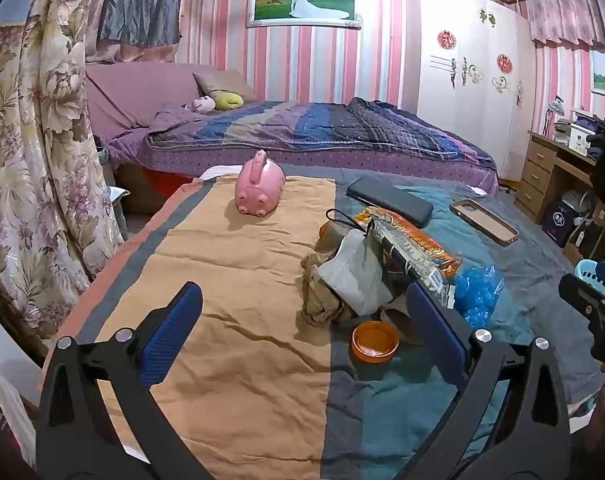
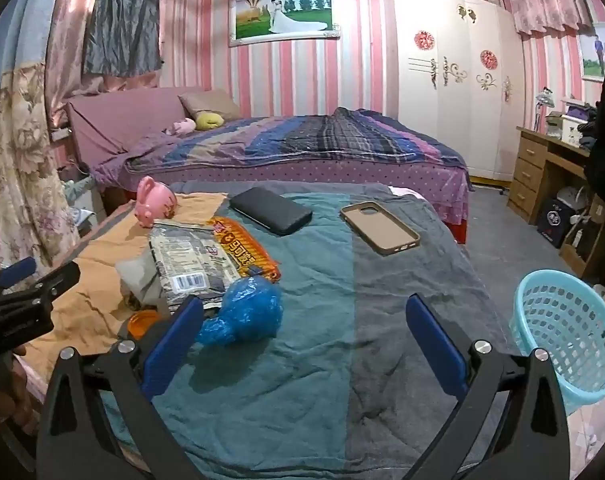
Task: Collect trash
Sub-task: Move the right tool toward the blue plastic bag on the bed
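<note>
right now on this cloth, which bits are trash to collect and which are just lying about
For the job:
- blue plastic bag
- snack wrapper
- crumpled brown paper
- orange lid
- blue basket, the likely bin

Just lying about:
- pink piggy bank
- black wallet
- phone case

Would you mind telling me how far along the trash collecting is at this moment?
Nothing looks done yet: the blue basket appears empty. Nothing is in hand; the left gripper and right gripper are both open. Left to collect: the blue plastic bag, snack wrapper, crumpled paper and orange lid.
</note>
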A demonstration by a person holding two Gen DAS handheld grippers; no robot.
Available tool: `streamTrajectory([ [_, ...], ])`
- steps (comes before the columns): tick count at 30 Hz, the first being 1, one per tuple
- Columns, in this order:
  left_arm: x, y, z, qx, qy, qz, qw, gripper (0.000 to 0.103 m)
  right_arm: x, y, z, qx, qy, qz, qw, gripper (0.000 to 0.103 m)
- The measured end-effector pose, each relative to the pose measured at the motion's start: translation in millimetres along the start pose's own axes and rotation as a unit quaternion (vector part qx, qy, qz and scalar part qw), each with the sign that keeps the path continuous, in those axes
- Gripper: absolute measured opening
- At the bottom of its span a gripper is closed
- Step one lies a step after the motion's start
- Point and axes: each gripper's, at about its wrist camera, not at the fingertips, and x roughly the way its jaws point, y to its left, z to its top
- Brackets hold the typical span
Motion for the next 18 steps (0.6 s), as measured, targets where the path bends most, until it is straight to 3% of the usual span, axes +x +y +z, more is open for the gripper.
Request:
streamTrajectory([
  [10, -0.2, 4.8, 1.0, -0.018, -0.001, -0.021, 0.9996, 0.098, -18.8, 29.8, 0.3, -0.025, 0.007, -0.028, 0.999, 0.099],
  [18, 9.0, 38.0, 4.0, -0.066, 0.004, 0.01, 0.9978, 0.098, -47.6, 52.1, 5.4, -0.09, 0.003, -0.014, 0.996, 0.099],
])
